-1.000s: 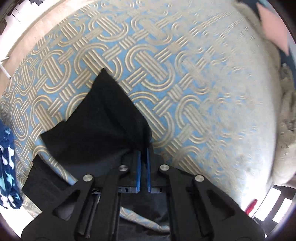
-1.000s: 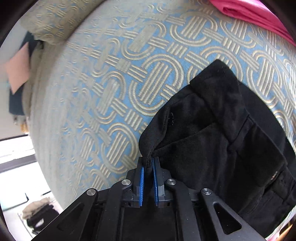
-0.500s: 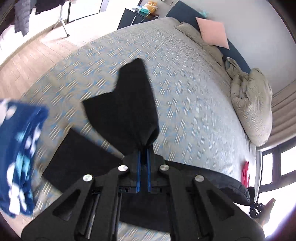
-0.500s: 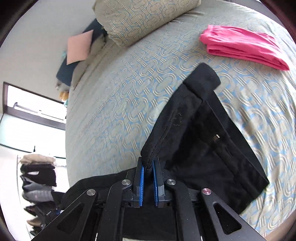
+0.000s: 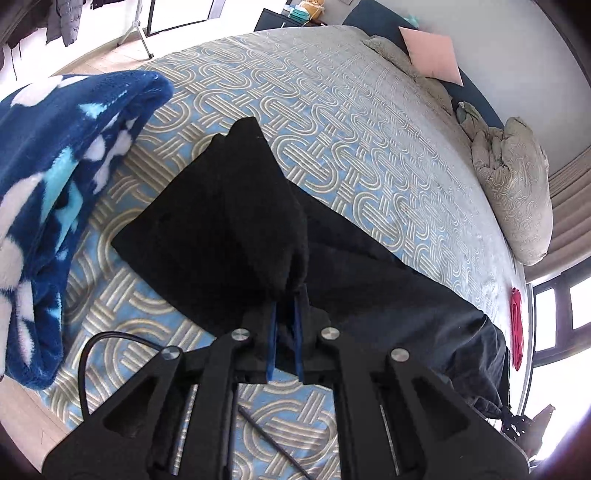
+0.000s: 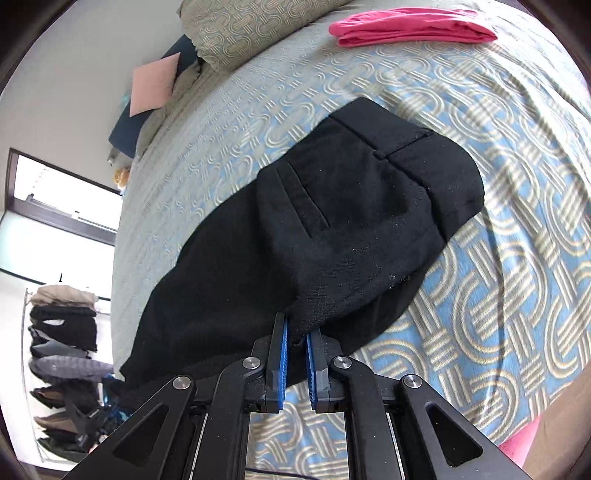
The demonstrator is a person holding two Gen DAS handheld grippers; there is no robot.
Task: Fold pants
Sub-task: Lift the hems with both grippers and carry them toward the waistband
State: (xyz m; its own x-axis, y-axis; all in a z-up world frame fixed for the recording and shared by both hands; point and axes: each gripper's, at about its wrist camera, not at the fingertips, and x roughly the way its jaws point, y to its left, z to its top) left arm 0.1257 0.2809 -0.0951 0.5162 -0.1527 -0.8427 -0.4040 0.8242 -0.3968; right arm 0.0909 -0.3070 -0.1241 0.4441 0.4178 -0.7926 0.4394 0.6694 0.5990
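The black pants lie across the patterned blue-and-beige bed cover. My left gripper is shut on the leg end, which drapes over its blue pads. The rest of the pants stretches to the right along the near bed edge. In the right wrist view the waistband end of the pants lies flat on the cover with a back pocket showing. My right gripper is shut on the near edge of the fabric by the waist.
A folded blue fleece lies at the left of the left wrist view. A folded pink garment lies at the far side of the bed. Pillows and a pink cushion sit at the head. A clothes rack stands beyond the bed.
Both grippers have pulled back toward the near bed edge with the pants. The raised fold has come down and the waist part now lies flat on the cover.
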